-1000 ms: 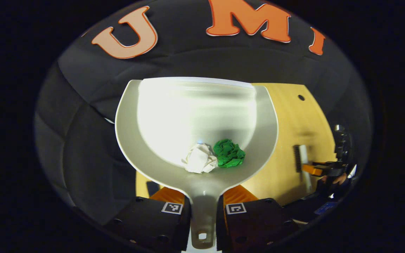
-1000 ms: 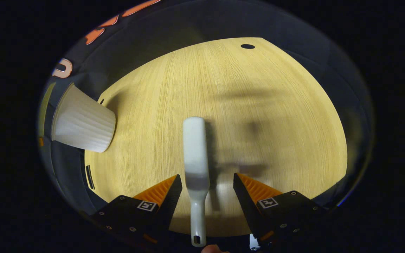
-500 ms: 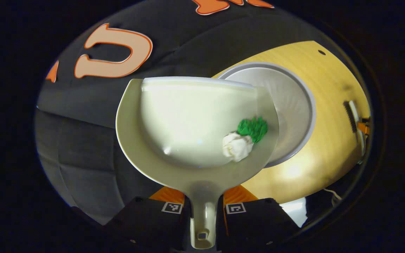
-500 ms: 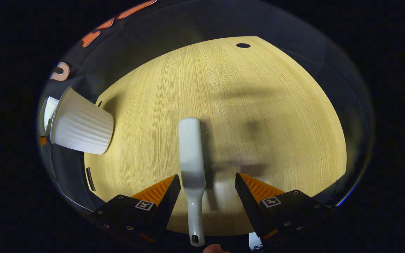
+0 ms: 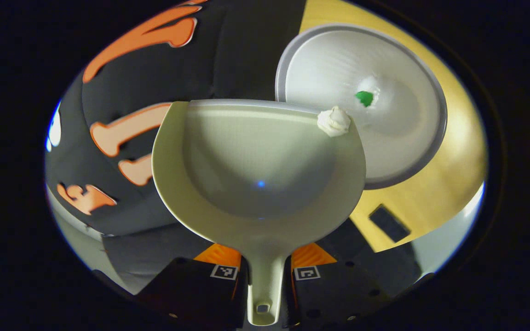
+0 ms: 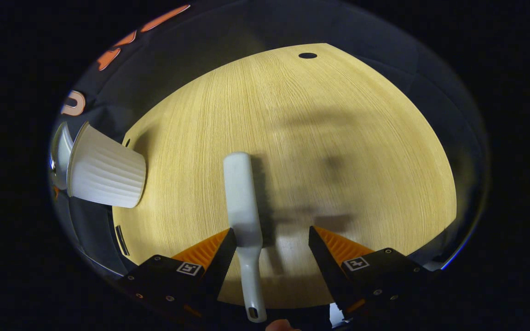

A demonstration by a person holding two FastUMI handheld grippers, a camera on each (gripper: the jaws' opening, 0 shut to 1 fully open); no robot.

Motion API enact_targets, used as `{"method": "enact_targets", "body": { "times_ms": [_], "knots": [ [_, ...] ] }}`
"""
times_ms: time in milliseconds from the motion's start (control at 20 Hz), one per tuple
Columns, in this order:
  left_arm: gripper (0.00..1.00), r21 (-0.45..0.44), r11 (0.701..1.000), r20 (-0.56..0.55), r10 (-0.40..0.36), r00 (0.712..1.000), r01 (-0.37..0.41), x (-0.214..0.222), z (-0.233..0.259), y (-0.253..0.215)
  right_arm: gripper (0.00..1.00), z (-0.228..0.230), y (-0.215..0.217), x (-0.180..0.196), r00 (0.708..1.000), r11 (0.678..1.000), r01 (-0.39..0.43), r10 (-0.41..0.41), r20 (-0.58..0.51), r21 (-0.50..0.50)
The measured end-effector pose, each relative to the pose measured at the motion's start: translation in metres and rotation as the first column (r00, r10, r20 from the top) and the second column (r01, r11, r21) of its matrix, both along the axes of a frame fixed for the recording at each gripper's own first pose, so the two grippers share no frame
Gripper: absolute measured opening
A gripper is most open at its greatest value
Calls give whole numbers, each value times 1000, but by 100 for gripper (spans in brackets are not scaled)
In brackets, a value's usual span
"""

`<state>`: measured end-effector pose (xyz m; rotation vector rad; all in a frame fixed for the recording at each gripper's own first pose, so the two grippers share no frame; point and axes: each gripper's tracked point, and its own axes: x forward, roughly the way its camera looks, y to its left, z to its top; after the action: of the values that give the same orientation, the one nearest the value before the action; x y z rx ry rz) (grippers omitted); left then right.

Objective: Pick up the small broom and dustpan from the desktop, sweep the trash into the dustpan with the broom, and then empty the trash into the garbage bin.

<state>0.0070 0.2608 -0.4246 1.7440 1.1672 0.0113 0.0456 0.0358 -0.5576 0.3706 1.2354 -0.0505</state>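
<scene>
My left gripper (image 5: 265, 255) is shut on the handle of the pale dustpan (image 5: 256, 161), which is tilted with its front right corner over the white garbage bin (image 5: 433, 138). A white paper ball (image 5: 334, 122) sits on that corner's lip. A green paper ball (image 5: 364, 97) lies inside the bin. In the right gripper view the small broom (image 6: 239, 193) lies on the wooden table (image 6: 338, 115), its handle close beside my left finger. My right gripper (image 6: 269, 239) is open around it. The bin (image 6: 104, 172) stands at the table's left edge with the dustpan's rim (image 6: 61, 147) behind it.
The bin stands near the table's corner, by the booth wall. A black slot (image 5: 389, 224) is cut into the table near the edge, and a round hole (image 6: 308, 55) lies at the far side. A wide stretch of bare wood lies beyond the broom.
The dustpan swung and tilted over the bin. The green ball dropped into the bin and the white ball slid to the pan's lip. My right gripper shifted slightly, staying open.
</scene>
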Motion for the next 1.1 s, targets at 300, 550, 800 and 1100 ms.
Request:
{"method": "enact_targets", "body": {
  "times_ms": [300,550,800,1100],
  "knots": [
    [30,50,993,36,-107,994,105,-23,-5,-8,96,-3,13,-2,999,999,-38,38,-19,12],
    [29,-300,940,74,193,978,-163,-68,-29,-17,96,1,15,0,998,998,-57,57,-15,11],
    [30,-689,635,-31,456,889,-350,-97,-63,-83,96,7,17,3,996,996,-92,92,3,-7],
    [30,-856,119,-394,482,782,-504,-134,-94,-245,96,14,19,8,994,994,-110,110,20,-18]
  ]
}}
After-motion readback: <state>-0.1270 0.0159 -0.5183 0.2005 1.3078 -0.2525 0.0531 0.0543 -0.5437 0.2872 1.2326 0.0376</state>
